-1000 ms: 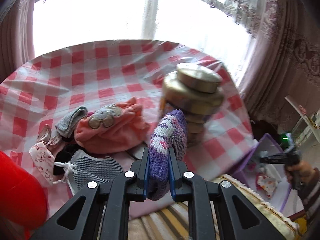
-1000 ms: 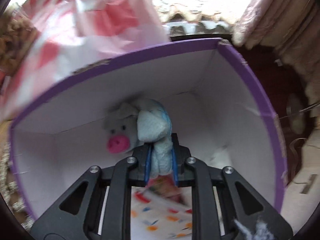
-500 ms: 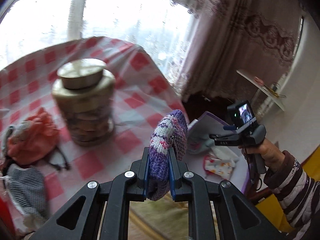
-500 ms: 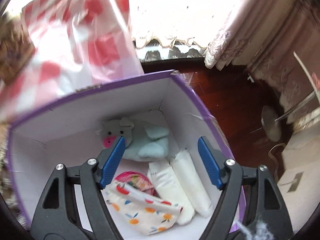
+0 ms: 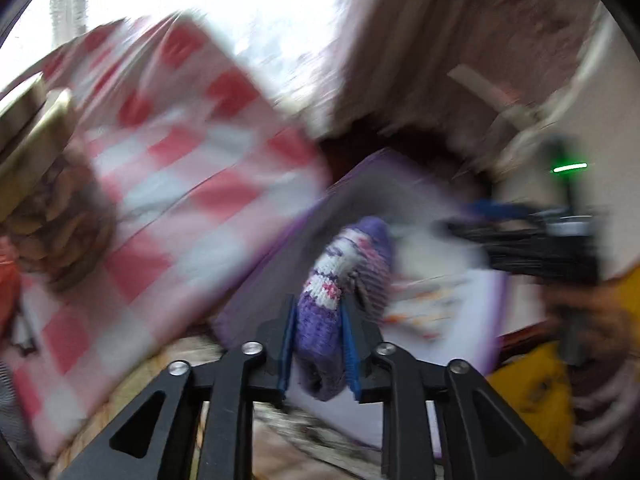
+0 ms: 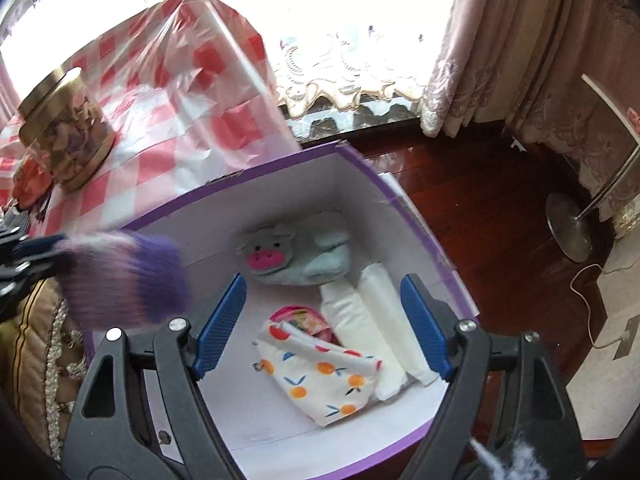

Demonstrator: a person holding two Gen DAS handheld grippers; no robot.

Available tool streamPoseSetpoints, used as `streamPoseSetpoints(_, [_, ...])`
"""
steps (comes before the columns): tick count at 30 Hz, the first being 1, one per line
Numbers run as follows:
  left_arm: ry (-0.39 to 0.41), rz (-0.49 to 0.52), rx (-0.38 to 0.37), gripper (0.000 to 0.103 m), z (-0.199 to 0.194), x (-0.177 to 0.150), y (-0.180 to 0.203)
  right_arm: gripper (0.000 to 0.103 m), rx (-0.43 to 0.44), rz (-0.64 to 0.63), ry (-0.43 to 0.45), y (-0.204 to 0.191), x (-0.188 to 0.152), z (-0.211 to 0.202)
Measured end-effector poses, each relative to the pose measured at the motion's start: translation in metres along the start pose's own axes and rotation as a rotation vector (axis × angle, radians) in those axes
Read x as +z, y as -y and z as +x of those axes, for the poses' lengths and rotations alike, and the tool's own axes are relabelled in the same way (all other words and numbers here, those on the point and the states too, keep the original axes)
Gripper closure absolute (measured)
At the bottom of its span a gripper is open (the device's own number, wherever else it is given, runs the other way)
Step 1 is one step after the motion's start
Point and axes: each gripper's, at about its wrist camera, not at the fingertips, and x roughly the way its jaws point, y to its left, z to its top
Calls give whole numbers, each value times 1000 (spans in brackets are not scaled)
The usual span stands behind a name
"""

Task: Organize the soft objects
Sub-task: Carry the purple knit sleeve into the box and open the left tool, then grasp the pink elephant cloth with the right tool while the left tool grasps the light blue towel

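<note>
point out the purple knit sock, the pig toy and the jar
purple knit sock [image 5: 320,320]: left wrist view, its middle
pig toy [image 6: 267,257]: right wrist view, pink snout
jar [image 6: 66,136]: right wrist view, glass side

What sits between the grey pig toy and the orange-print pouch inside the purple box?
In the right wrist view, a small pink round pouch lies between the pig toy and the orange-print pouch, partly tucked under the latter.

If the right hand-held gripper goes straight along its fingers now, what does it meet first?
Probably the orange-print pouch lying in the purple box, which sits between the open right hand-held gripper pads; depth is unclear.
</note>
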Motion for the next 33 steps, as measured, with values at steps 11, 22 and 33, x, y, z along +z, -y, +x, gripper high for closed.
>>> streamPoseSetpoints(11, [-32, -156, 114, 63, 7, -9, -40, 21, 170, -172, -103, -70, -22, 28])
streamPoseSetpoints(22, [100, -320, 98, 63, -59, -52, -86, 21, 262, -297, -76, -128, -13, -4])
streamPoseSetpoints(33, [243, -513, 206, 63, -139, -121, -162, 21, 332, -368, 116, -168, 36, -102])
